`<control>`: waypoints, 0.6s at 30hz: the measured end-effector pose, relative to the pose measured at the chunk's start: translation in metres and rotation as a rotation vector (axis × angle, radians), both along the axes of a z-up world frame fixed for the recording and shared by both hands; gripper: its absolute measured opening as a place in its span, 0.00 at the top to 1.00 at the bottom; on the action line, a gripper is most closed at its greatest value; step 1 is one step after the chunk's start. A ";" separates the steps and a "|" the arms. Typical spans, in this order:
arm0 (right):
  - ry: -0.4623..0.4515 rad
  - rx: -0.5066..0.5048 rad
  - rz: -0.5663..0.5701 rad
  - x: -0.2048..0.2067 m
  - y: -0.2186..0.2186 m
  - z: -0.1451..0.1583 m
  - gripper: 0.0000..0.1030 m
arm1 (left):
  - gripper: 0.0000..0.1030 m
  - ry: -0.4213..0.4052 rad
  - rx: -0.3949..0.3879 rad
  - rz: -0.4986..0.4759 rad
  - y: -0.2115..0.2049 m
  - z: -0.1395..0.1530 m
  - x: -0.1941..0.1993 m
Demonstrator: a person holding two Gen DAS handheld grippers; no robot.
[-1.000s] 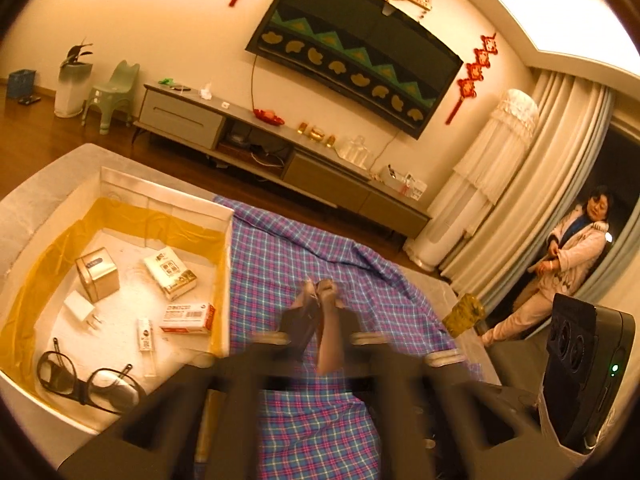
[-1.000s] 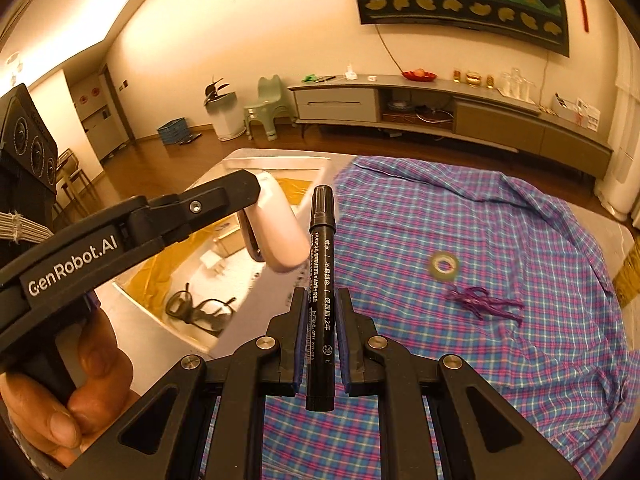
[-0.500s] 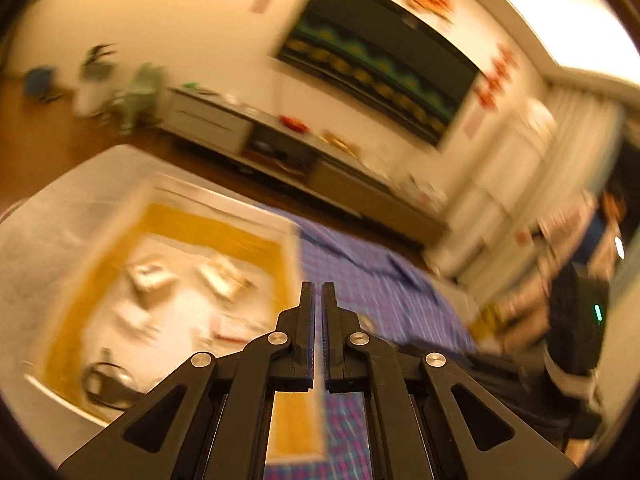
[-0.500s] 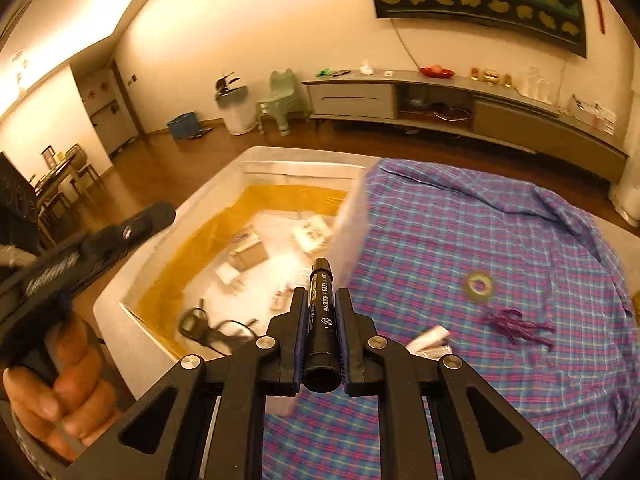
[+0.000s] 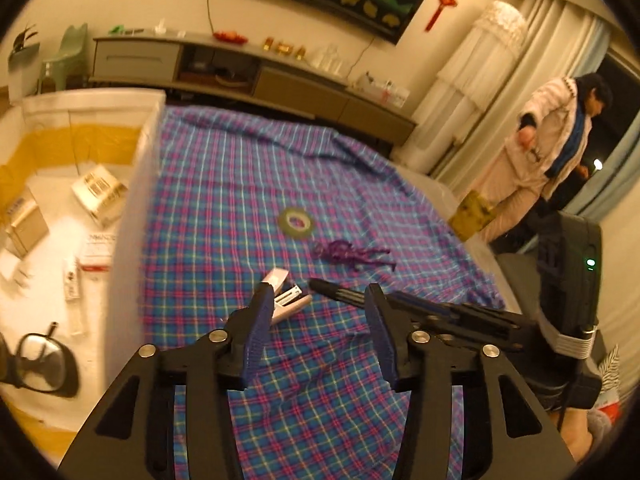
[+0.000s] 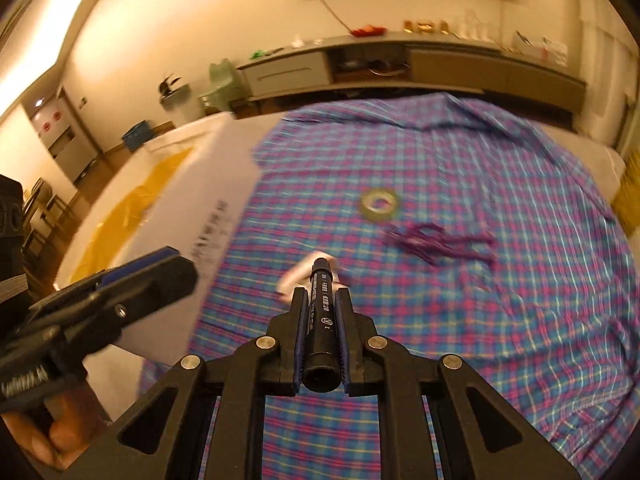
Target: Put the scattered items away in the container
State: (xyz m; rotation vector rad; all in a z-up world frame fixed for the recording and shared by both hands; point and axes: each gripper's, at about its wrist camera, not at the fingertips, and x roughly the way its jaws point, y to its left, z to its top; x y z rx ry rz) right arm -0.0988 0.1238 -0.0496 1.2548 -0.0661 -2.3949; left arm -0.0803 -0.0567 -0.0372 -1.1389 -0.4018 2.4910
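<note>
My left gripper (image 5: 316, 300) is open and empty above the plaid cloth (image 5: 248, 168), just behind a pink stapler (image 5: 286, 298). My right gripper (image 6: 322, 298) is shut on a black marker (image 6: 321, 320); the marker tip (image 5: 336, 290) also shows in the left wrist view, pointing left between the left fingers. A tape roll (image 5: 297, 222) and a purple hair tie bundle (image 5: 348, 254) lie farther on the cloth. The white container (image 5: 136, 184) with yellow lining stands at the left and holds boxes and black glasses (image 5: 42, 368).
A person (image 5: 548, 148) stands at the far right by the curtains. A TV cabinet (image 5: 240, 68) runs along the back wall. The cloth's right edge falls off the table (image 6: 608, 168). The left gripper body (image 6: 100, 304) shows at the left of the right wrist view.
My left gripper has let go of the pink stapler, which now lies on the cloth, and has opened and swung right. My right gripper has lowered the marker toward the cloth.
</note>
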 end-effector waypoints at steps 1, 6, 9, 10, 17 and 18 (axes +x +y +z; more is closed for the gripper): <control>-0.009 -0.005 -0.009 -0.004 0.008 -0.006 0.86 | 0.49 -0.008 -0.016 -0.005 0.006 -0.006 -0.005; -0.040 -0.040 -0.036 -0.013 0.041 -0.028 0.86 | 0.45 -0.031 -0.157 -0.056 0.042 -0.039 -0.030; -0.052 -0.060 -0.034 -0.016 0.052 -0.037 0.86 | 0.45 -0.041 -0.255 -0.056 0.052 -0.062 -0.043; -0.056 -0.064 -0.031 -0.016 0.053 -0.037 0.86 | 0.44 -0.018 -0.289 -0.048 0.056 -0.066 -0.045; -0.059 -0.046 0.012 -0.016 0.046 -0.047 0.86 | 0.55 0.000 -0.335 -0.049 0.057 -0.071 -0.054; -0.056 -0.043 0.015 -0.015 0.045 -0.048 0.86 | 0.56 0.003 -0.334 -0.045 0.057 -0.070 -0.053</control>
